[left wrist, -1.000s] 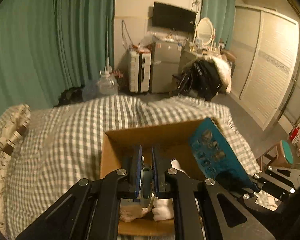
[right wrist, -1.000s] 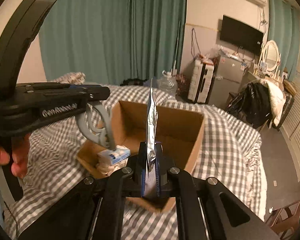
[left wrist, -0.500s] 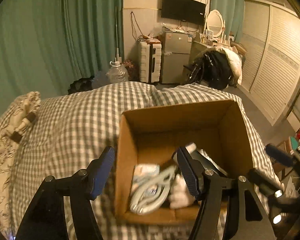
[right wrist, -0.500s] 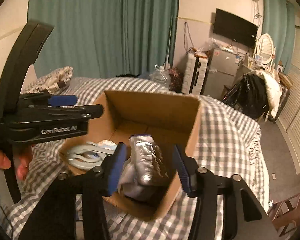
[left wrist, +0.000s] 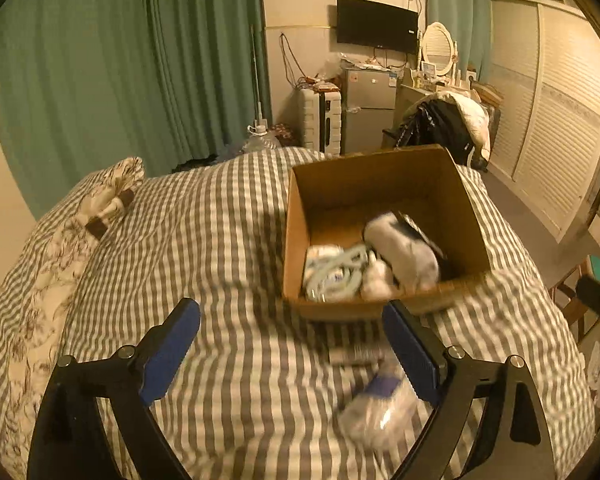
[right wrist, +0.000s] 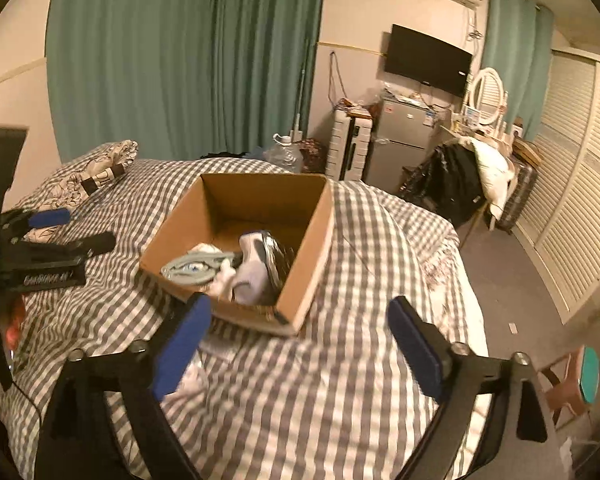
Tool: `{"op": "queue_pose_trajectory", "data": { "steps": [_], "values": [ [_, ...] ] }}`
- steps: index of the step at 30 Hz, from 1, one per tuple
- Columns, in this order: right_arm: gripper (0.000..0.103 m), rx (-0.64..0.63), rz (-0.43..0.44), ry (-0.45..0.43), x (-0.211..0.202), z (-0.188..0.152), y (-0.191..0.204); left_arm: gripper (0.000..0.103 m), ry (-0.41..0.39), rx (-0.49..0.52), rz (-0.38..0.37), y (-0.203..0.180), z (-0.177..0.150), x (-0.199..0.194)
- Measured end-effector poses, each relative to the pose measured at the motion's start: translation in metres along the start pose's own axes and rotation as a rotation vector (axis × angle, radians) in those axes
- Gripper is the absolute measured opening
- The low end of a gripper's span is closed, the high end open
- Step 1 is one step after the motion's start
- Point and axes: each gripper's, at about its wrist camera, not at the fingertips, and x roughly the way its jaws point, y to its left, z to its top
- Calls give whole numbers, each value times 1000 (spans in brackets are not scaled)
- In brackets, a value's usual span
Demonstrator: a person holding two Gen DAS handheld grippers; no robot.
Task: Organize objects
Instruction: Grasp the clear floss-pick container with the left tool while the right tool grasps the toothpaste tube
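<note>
Your left hand-held gripper [left wrist: 292,350] is spread wide and grips nothing, its flat blue rubber pads [left wrist: 171,354] on matte black arms hanging over the bed [left wrist: 204,248]. At about 5 o'clock from it, just beside the right pad, a crinkly clear plastic packet [left wrist: 376,412] with a blue band lies on the cover, blurred.

Your right hand-held gripper [right wrist: 300,348] is equally wide and bare, with its blue pads [right wrist: 182,346] above the same cover, a soft grey-and-white gingham cloth.

At 12 o'clock from both grippers sits the cardboard box [right wrist: 320,236], brown, square-cornered and open-topped, resting on the bed. Inside it, toward the near wall, lie a pale grey looped plastic clip [right wrist: 196,270], a rumpled white cloth [right wrist: 220,282], and a shiny silvery foil pouch [right wrist: 256,268] leaning against something dark that you cannot make out.

At 10 o'clock on the bed rests a floral-printed pillow [left wrist: 100,204]. Beyond the bed hang pleated green curtains [right wrist: 180,60], with a flat black TV [right wrist: 428,60] at 1 o'clock on the wall.
</note>
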Motion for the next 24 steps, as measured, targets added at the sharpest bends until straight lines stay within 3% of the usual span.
{"op": "queue_pose_trajectory", "data": {
  "steps": [5,13,24],
  "values": [
    [97,26,-8,42,-6,-28,3,95,25,-24,-20,-7,-36,-3],
    [97,61,15,142,30,-64,9,95,142,19,-60,-40,-75,37],
    [97,117,76,178,56,-78,6,95,278,87,-127,-72,-88,94]
  ]
}}
